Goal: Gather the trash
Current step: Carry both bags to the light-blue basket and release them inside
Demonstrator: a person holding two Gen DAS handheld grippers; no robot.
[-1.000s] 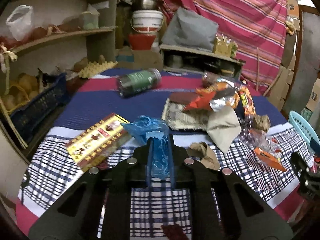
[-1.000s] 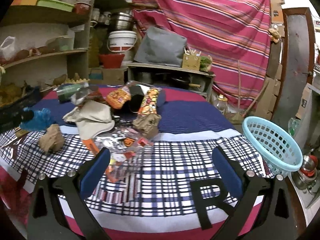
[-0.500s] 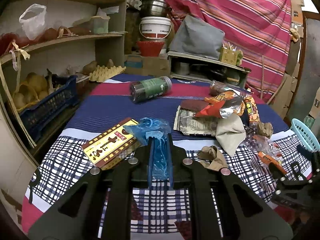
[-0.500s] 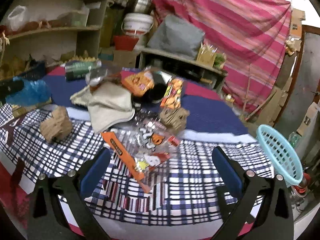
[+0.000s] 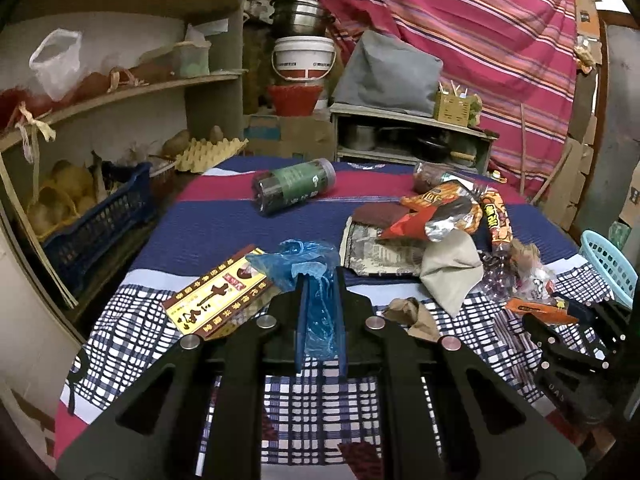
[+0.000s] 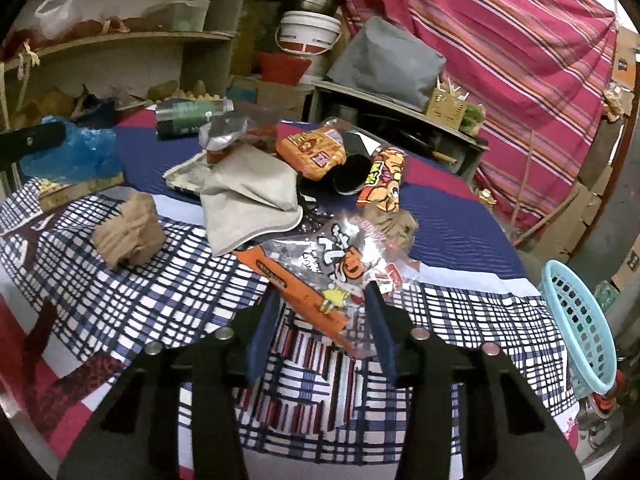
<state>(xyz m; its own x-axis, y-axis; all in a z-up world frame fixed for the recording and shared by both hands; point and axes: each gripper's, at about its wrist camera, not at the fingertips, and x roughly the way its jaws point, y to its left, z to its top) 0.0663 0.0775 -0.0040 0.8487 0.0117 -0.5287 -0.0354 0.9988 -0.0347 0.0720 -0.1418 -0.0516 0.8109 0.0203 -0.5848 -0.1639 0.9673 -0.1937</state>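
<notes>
My left gripper (image 5: 320, 284) is shut on a crumpled blue plastic bag (image 5: 308, 268) and holds it above the table; the bag also shows in the right wrist view (image 6: 76, 156). My right gripper (image 6: 320, 300) is open, its fingers on either side of a clear snack wrapper with orange print (image 6: 320, 276) that lies on the checked cloth. A pile of trash lies beyond it: a beige cloth (image 6: 248, 196), orange snack packets (image 6: 312, 152), a crumpled brown paper (image 6: 128, 232). A light blue basket (image 6: 580, 320) stands at the table's right edge.
A green-labelled jar (image 5: 294, 186) lies on its side at the back. A yellow and brown flat box (image 5: 220, 296) lies at the left. Shelves with a blue crate (image 5: 96, 220) stand along the left. A low cabinet (image 5: 408, 136) stands behind the table.
My right gripper has moved forward and down over the clear snack wrapper and its fingers have narrowed around it. My left gripper has lifted slightly, still holding the blue bag.
</notes>
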